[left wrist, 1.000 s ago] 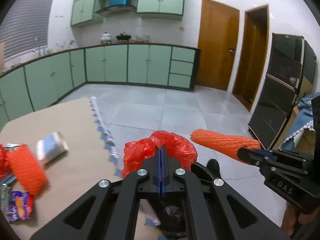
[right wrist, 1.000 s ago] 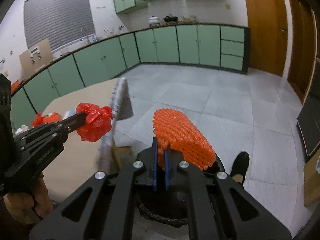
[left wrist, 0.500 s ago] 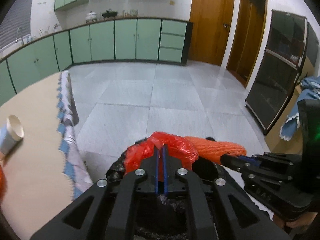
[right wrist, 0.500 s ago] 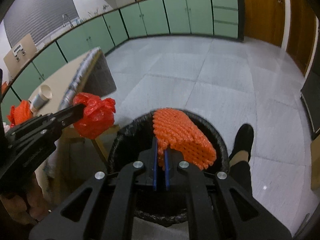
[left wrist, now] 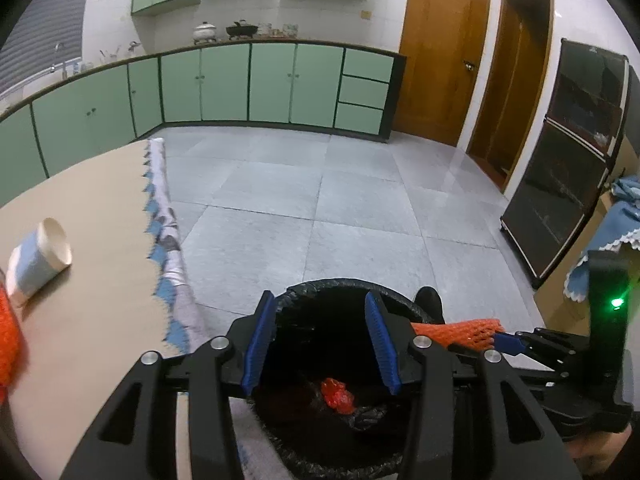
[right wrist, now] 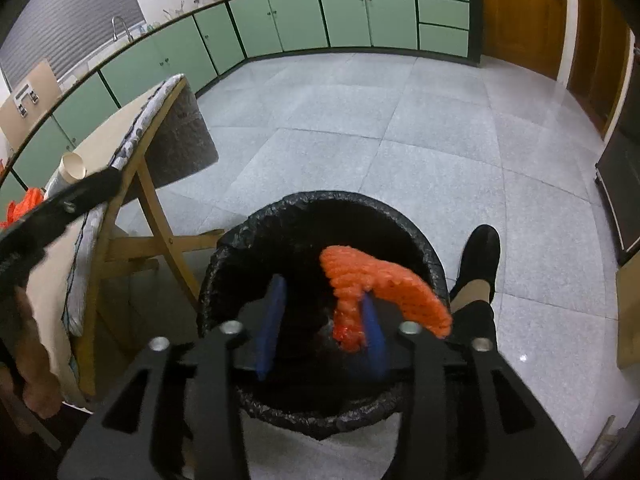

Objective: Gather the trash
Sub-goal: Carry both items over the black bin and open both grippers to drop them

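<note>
Left gripper [left wrist: 320, 340]: jaws just opened, empty; red bag [left wrist: 337, 395] in bin [right wrist: 400, 216].
Right gripper [right wrist: 320, 320]: jaws opening, net [right wrist: 384, 292] slipping off.
Left: cup [left wrist: 40, 258] on desk [left wrist: 100, 200].

wrist views, both above bin [left wrist: 304, 292]

tan table [left wrist: 92, 216], tipped paper cup [left wrist: 38, 262], orange net [left wrist: 8, 340] lying on it

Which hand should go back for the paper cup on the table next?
Left, probably. The left gripper is open and empty, its red bag in the bin. Orange netting hangs on the right gripper.
</note>
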